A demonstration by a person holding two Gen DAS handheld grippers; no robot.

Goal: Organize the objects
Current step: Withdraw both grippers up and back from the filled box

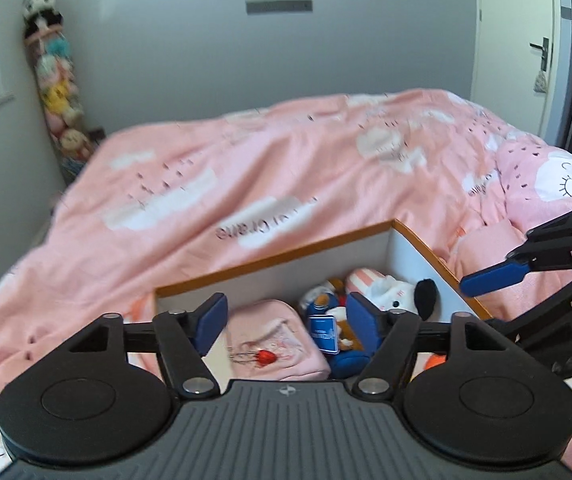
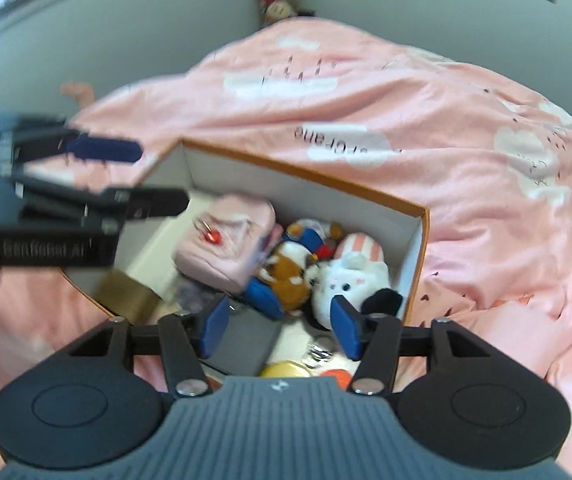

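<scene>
An open box with an orange rim (image 1: 270, 262) (image 2: 305, 176) and white walls sits on the bed. Inside lie a pink pouch (image 1: 278, 344) (image 2: 230, 248) with a red charm, a duck plush in blue (image 1: 325, 312) (image 2: 293, 256) and a white plush with a pink striped cap (image 1: 389, 292) (image 2: 349, 280). My left gripper (image 1: 286, 320) (image 2: 162, 176) hovers open above the box's near left side, nothing between its pads. My right gripper (image 2: 282, 324) hangs open over the near right end, also empty. One of its blue fingers (image 1: 493, 278) shows at the right of the left wrist view.
A pink cloud-print duvet (image 1: 246, 168) (image 2: 425, 120) covers the bed around the box. A gold box (image 2: 126, 292), a grey flat item (image 2: 242, 344) and a yellow tin (image 2: 286, 370) lie at the box's near end. Stacked plush toys (image 1: 58, 92) fill the far corner; a door (image 1: 525, 40) is at right.
</scene>
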